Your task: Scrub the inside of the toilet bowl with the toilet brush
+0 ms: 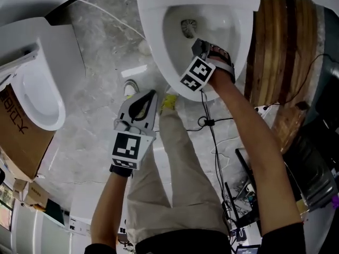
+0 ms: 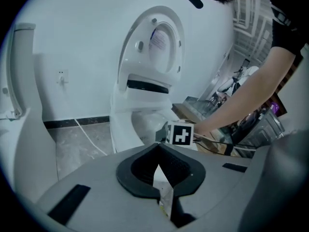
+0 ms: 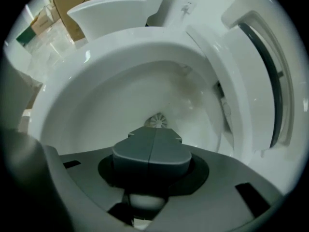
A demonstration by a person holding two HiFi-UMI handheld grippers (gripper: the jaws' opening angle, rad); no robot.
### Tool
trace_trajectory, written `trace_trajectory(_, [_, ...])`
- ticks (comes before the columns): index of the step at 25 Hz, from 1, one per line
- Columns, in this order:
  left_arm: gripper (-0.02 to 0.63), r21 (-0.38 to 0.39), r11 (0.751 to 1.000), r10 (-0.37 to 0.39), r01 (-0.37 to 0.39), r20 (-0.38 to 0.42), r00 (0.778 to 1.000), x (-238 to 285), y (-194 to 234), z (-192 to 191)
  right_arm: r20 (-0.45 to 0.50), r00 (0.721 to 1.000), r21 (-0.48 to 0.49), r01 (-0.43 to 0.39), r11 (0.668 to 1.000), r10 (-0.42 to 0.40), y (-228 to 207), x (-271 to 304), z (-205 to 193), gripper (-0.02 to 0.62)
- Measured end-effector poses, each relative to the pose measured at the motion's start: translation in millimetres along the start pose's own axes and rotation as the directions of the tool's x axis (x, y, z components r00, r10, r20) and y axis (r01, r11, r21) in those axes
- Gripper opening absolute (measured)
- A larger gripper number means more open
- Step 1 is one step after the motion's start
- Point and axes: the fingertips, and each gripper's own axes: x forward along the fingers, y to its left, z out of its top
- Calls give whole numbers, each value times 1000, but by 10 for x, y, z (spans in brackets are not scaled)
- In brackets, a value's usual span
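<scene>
The white toilet bowl (image 1: 153,46) stands open at the top of the head view, with its lid (image 2: 154,47) raised. My right gripper (image 1: 199,47) reaches down into the bowl (image 3: 96,47). It is shut on the toilet brush, whose white handle (image 3: 142,199) shows under the closed jaws. The round bristled brush head (image 1: 188,28) sits low in the bowl just past the fingertips (image 3: 157,121). My left gripper (image 1: 152,94) hangs over the floor in front of the bowl, shut with nothing in it. In its own view the left gripper (image 2: 159,146) points at the toilet (image 2: 140,124).
A second white toilet (image 1: 32,83) stands at the left beside a cardboard box (image 1: 16,136). A wooden panel (image 1: 280,52) lies right of the bowl. Cables (image 1: 212,123) run over the marble floor. The person's trouser leg (image 1: 175,184) and yellow shoe (image 1: 168,102) stand between the grippers.
</scene>
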Motion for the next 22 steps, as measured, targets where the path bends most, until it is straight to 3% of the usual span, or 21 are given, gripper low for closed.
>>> trace_trajectory(4, [18,32,999,7,-6,-12,1000,7,-51,-33,-28,1000,-2,8,1000,-8,-195,22,159,158])
trace_trajectory(16, [18,47,999,3,-4,6,1000,-246,-171,83,-58,979,60,-194,979,197,-111,-306,36,170])
trace_trajectory(22, [18,41,999,-9,9,2,1000,-263,-219,56,-54,978,94,-195,976,201,-64,-288,9,171])
